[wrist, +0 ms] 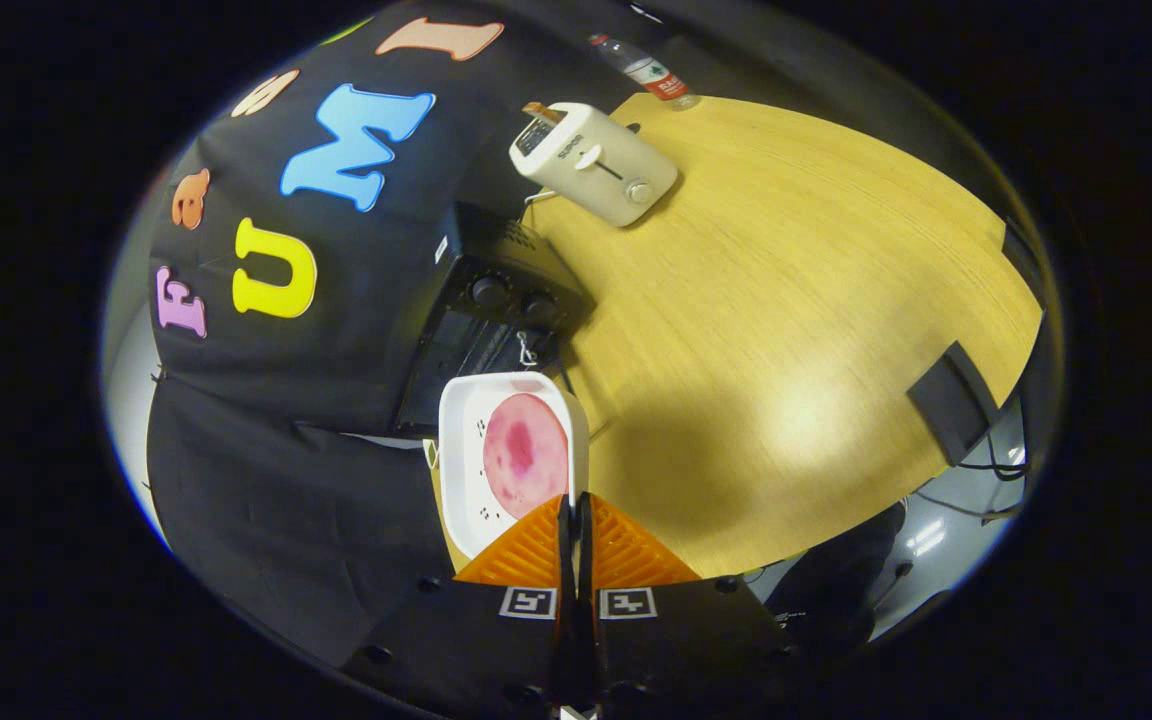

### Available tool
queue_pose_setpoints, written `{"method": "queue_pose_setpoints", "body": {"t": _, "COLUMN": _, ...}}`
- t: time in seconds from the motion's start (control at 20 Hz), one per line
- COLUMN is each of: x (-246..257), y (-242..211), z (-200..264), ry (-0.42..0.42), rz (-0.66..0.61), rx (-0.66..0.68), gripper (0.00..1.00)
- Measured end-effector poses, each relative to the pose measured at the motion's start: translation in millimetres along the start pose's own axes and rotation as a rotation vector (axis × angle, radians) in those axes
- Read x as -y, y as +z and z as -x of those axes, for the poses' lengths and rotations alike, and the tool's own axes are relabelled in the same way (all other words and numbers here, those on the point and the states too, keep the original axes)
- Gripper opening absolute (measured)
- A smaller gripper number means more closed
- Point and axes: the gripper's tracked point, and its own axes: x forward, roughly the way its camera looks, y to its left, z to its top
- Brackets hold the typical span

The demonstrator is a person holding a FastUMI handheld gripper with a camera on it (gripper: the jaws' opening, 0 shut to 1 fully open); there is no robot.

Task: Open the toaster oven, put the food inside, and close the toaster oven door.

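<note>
The gripper (574, 510) is clamped on the near rim of a white tray (460, 450) carrying a round pink slice of food (524, 452), held just before the black toaster oven (496, 310) on the wooden bench (786, 330).

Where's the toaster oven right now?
In the gripper view, the black toaster oven sits just beyond the held white tray, against the booth wall.
</note>
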Motion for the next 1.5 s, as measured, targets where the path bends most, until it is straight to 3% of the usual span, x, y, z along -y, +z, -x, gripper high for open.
{"method": "queue_pose_setpoints", "body": {"t": 0.2, "x": -33.0, "y": -22.0, "z": -27.6, "ry": 0.004, "rz": 0.079, "rx": -0.054, "gripper": 0.02}}
{"method": "queue_pose_setpoints", "body": {"t": 0.5, "x": -67.4, "y": -22.9, "z": -80.4, "ry": 0.020, "rz": 0.082, "rx": -0.093, "gripper": 0.02}}
{"method": "queue_pose_setpoints", "body": {"t": 1.1, "x": -79.4, "y": 11.5, "z": -186.2, "ry": -0.005, "rz": -0.113, "rx": -0.041, "gripper": 0.02}}
{"method": "queue_pose_setpoints", "body": {"t": 1.5, "x": -77.0, "y": 26.4, "z": -231.5, "ry": -0.053, "rz": -0.179, "rx": 0.023, "gripper": 0.02}}
